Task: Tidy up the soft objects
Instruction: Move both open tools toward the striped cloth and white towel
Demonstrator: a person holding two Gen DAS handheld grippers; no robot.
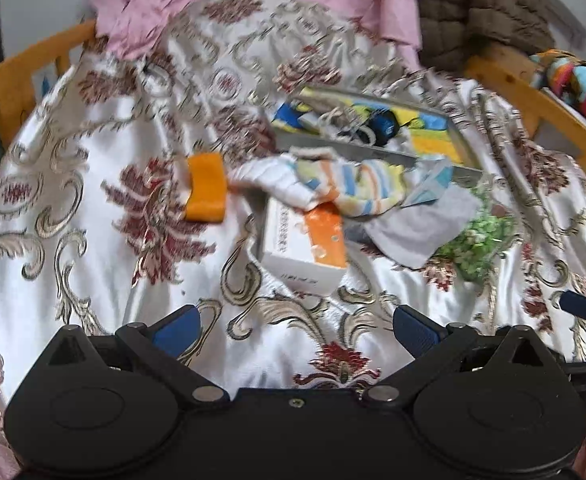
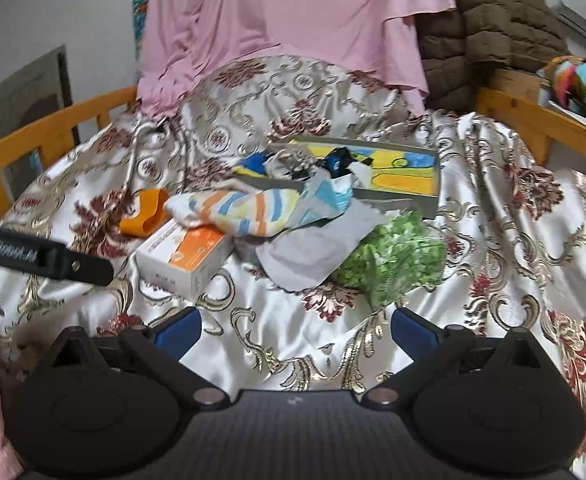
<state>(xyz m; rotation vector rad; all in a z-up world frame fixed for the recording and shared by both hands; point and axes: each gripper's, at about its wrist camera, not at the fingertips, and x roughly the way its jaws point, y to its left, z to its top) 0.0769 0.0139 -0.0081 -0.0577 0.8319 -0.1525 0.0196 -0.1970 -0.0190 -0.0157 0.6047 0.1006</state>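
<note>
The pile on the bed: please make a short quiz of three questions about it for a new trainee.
1. True or false: the left gripper is shut on the striped cloth.
2. What lies on top of one end of the white and orange box? A) the green bundle B) the striped cloth C) the orange roll
3. Fill in: the green bundle lies on the ____ side of the pile in the right wrist view.

Key: 1 false, both grippers are open and hold nothing; 2 B; 3 right.

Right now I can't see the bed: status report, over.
Left gripper and right gripper open, empty. Striped sock on white-orange box. Nothing blocking.
</note>
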